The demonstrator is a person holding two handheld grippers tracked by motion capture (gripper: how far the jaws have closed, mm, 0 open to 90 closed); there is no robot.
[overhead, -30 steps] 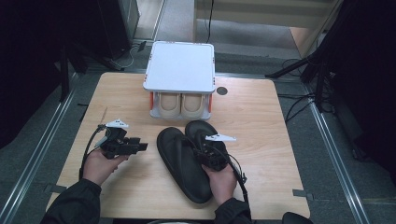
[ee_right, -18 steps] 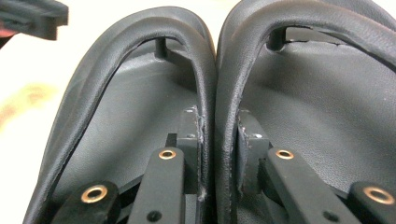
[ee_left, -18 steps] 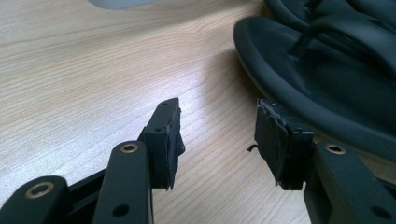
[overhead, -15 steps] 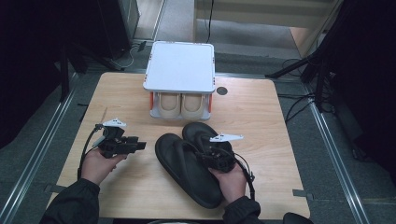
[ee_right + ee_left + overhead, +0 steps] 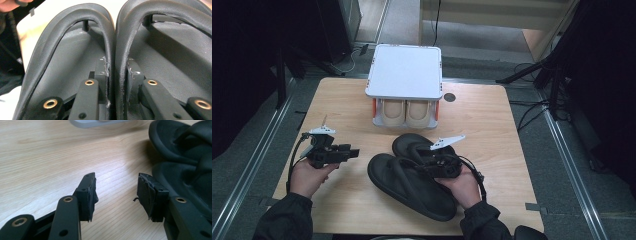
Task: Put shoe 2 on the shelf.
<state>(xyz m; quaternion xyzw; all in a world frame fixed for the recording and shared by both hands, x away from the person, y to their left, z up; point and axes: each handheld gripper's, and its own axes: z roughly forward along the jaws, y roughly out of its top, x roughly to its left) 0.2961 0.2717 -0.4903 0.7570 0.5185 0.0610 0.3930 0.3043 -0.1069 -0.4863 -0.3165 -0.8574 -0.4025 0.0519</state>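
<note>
Right gripper (image 5: 116, 75): jaws drawn close, pads pressing from both sides on the two inner straps (image 5: 113, 40) of a pair of black flip-flops (image 5: 412, 175), pinched together strap against strap. In the right gripper view the two soles stand face to face on either side of the jaws, each toe post visible at the top. In the high view the right gripper (image 5: 443, 165) sits over the pair in the person's right hand (image 5: 462, 186), with its grey plate on top; one flip-flop lies long toward the near edge of the surface (image 5: 492, 125), the other overlaps it on the far side.

Left gripper (image 5: 116, 195): jaws standing well apart, nothing between the pads, bare wood showing in the gap. The jaws have just been opening a little further. The black flip-flops (image 5: 185, 157) lie just to the right of its right jaw, not touching. In the high view the left gripper (image 5: 332, 152) is held in the left hand (image 5: 307, 175) near the left edge of the surface, pointing toward the pair.

Beyond: a white-topped shoe rack (image 5: 406, 70) at the far side of the surface, a pair of beige shoes (image 5: 406, 112) side by side under its top.
</note>
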